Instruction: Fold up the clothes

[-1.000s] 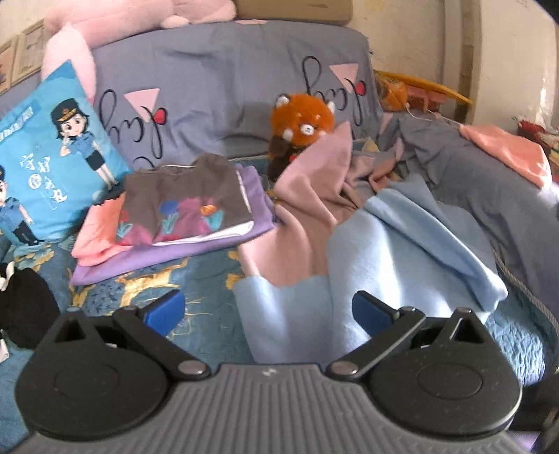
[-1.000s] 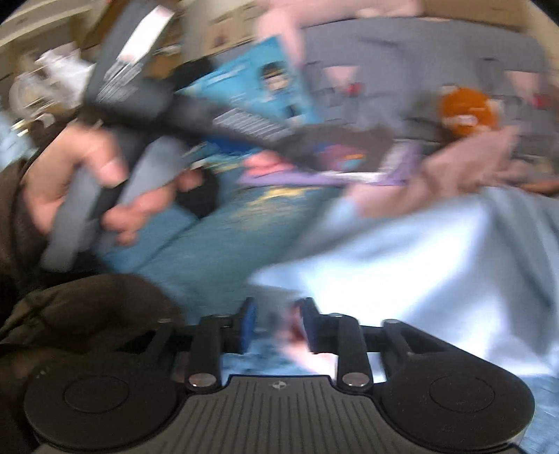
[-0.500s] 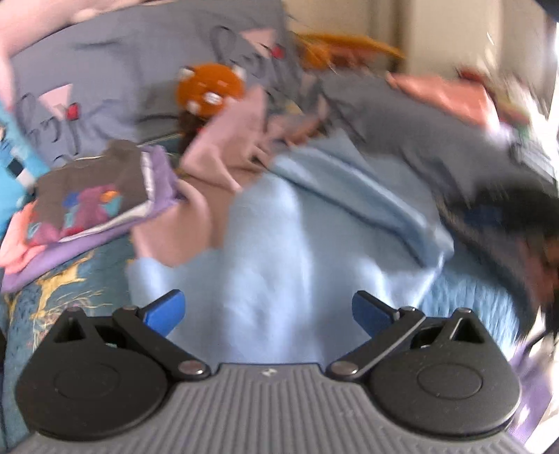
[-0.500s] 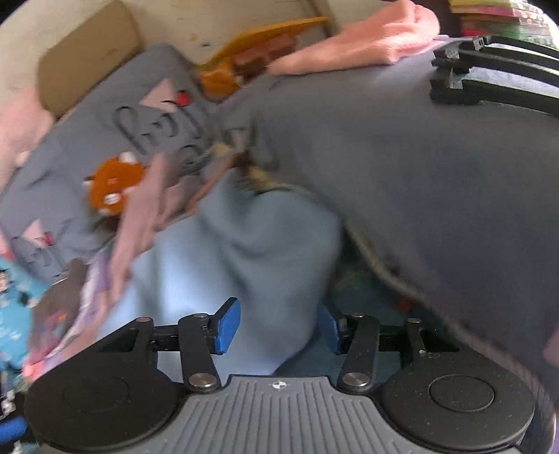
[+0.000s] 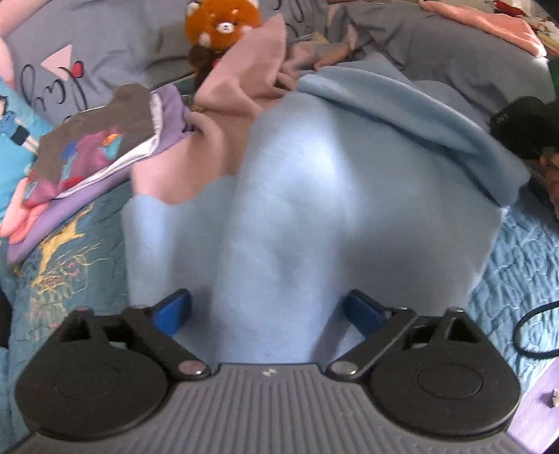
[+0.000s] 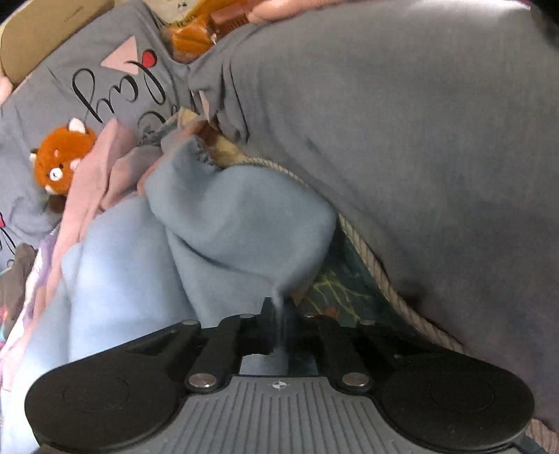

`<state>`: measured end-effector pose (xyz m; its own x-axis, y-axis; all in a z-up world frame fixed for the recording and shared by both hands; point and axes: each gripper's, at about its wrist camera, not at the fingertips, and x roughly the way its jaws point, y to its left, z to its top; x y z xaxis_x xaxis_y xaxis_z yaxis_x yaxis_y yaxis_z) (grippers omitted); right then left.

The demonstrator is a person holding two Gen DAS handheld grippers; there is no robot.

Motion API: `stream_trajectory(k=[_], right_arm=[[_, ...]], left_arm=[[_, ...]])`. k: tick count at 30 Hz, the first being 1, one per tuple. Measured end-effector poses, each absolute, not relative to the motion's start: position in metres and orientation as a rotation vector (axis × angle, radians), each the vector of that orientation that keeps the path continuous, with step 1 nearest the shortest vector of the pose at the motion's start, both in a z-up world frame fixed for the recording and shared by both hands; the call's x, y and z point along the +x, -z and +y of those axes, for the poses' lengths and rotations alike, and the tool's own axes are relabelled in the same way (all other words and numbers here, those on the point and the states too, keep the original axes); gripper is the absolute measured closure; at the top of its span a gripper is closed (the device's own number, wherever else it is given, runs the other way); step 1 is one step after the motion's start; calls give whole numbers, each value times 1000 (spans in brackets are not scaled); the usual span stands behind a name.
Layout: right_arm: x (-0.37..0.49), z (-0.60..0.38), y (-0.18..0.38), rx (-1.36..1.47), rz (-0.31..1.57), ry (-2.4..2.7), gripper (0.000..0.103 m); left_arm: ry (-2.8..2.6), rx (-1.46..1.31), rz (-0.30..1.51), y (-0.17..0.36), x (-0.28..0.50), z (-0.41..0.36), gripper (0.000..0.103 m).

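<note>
Your right tool (image 6: 279, 328) is clamped on a thin pinch of the light blue fleece garment (image 6: 223, 227), low in the centre of the right wrist view; the soft, matte cloth rises from the pinch in a narrow pulled ridge to a rounded fold. Your left tool (image 5: 269, 310) has its blue pads (image 5: 174, 309) wide apart and closing, with a raised hump of the same blue fleece (image 5: 314, 195) between them; the pads are not pressing on it.

In the left wrist view the garment fills the middle of the frame, with a thick rolled hem (image 5: 412, 118) running across the upper right. A dusty pink garment (image 5: 237, 87) lies crumpled against its upper left edge. Further left sits a flat folded stack (image 5: 94, 157): a brown printed piece on top, lilac and coral beneath. An orange plush toy (image 5: 220, 24) stands at top centre.

The teal quilted bedspread (image 5: 524, 258) shows bare at lower left and at right, just beside the garment's edges. In the right wrist view a large smooth grey blanket (image 6: 419, 139) with a rope-like trim crowds the right side, close to the held fold.
</note>
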<state>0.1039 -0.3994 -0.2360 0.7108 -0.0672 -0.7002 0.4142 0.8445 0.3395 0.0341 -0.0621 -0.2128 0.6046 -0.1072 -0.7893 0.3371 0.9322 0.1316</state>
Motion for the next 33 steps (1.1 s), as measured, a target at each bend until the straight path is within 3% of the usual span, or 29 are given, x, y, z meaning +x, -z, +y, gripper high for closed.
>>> stream_trajectory(k=[1,3,4,6,8,15,17,20,26,28,31,33], right_arm=[[101,-400,232,524,718,271,99],[96,-400,225,545,689,243,100],[94,-399,219,544,675,233,100],[86,-396,207,541,637,200,100],[78,-393,193,541,598,166,100],[62,-381,137,572,471,80,100],[62,-375,122,582,444,46,100],[64,-359,97,590,399,-22,100],[84,-303,48,550,364,-208,100],[88,-279,40,529,371,-288,100],[87,-244,39,505,397,-407,100],[85,-224,44,506,442,-459,100]], left_arm=[[272,273,888,212,34,-62,20],[292,242,901,210,35,-60,49],[303,217,915,210,36,-58,56],[315,178,931,207,38,-54,83],[318,163,923,201,36,-50,91],[220,88,869,167,30,-18,92],[154,71,844,155,28,1,92],[6,81,786,136,25,34,100],[-56,-19,716,95,11,114,99],[-16,-39,690,83,1,124,95],[124,-73,665,72,-13,122,81],[229,-84,652,68,-20,112,64]])
